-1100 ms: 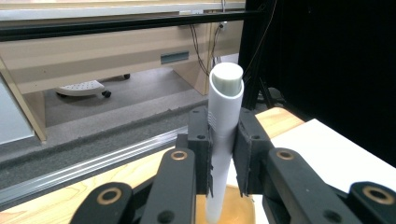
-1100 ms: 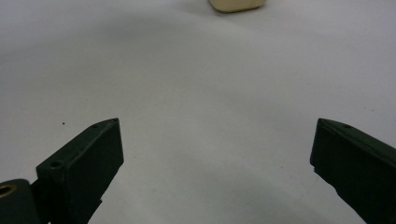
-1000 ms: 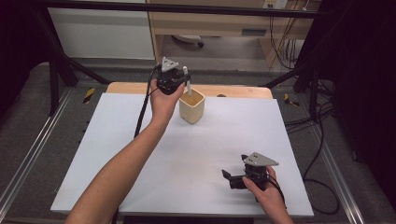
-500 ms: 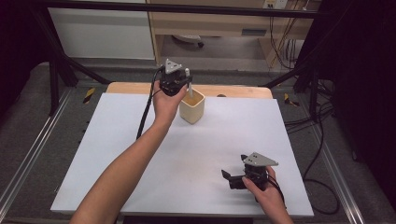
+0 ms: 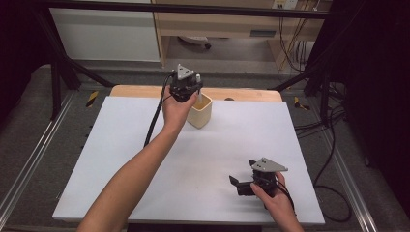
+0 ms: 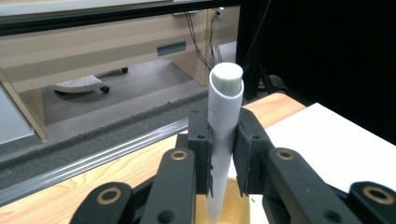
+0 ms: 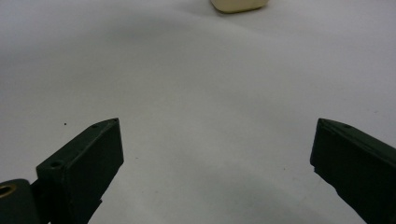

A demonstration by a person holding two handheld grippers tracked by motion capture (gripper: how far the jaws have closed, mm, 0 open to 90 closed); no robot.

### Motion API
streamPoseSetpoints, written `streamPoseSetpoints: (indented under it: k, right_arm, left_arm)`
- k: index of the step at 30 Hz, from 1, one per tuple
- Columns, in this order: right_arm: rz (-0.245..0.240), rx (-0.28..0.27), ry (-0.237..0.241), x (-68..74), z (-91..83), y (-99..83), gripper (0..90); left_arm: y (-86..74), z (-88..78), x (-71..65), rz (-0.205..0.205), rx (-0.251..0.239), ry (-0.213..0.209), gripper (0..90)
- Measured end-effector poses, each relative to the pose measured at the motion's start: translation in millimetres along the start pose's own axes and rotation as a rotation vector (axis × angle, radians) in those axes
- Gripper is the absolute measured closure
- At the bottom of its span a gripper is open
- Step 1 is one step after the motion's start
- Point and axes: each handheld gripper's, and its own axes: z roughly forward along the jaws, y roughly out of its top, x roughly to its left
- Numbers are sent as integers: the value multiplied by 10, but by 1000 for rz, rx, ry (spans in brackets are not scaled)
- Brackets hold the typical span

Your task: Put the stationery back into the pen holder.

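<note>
Over the cup, left tool clamping white tube.

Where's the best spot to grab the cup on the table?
Probably the cup's outside walls, mid-height, coming level from the near side with the open right gripper. The walls look flat and straight. The left gripper holds a white tube over its mouth.

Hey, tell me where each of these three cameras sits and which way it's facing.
High view: overhead, looking forward and down on the white table; forearms, both grippers.
Left gripper view: on the left gripper, facing the far shelving; jaws clamp a white tube above the cup.
Right gripper view: on the right gripper, low across the table; open jaws.
Shared: cup, table.
</note>
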Motion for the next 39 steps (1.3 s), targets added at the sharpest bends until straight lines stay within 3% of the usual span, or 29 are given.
streamPoseSetpoints:
  k: [8, 11, 14, 17, 20, 28, 32, 34, 39]
  right_arm:
    - [1, 1, -1, -3, 2, -4, 34]
    - [2, -1, 1, -10, 1, -4, 34]
    - [1, -3, 6, 0, 5, -1, 34]
    - [-3, -1, 6, 7, 3, 0, 34]
    - [-4, 0, 5, 1, 0, -3, 33]
    - [0, -5, 10, 12, 9, 4, 33]
    - [4, -6, 12, 5, 11, 6, 32]
    - [13, -10, 13, 0, 17, 11, 32]
    - [9, -8, 15, 18, 30, 13, 32]
  left_arm:
    - [-55, 39, 32, 2, 5, 17, 785]
    - [-85, 55, 26, -26, 14, 4, 785]
    - [-109, 82, 18, -9, 30, 11, 785]
    - [-149, 105, 44, -39, 37, 17, 785]
    - [-183, 132, 25, 6, 62, 21, 785]
    - [-214, 137, -60, 25, 69, 12, 777]
    - [-189, 91, -79, 32, 54, 28, 510]
    - [-114, -4, -94, 35, 15, 32, 433]
    - [-41, -105, -143, 28, -6, 28, 239]
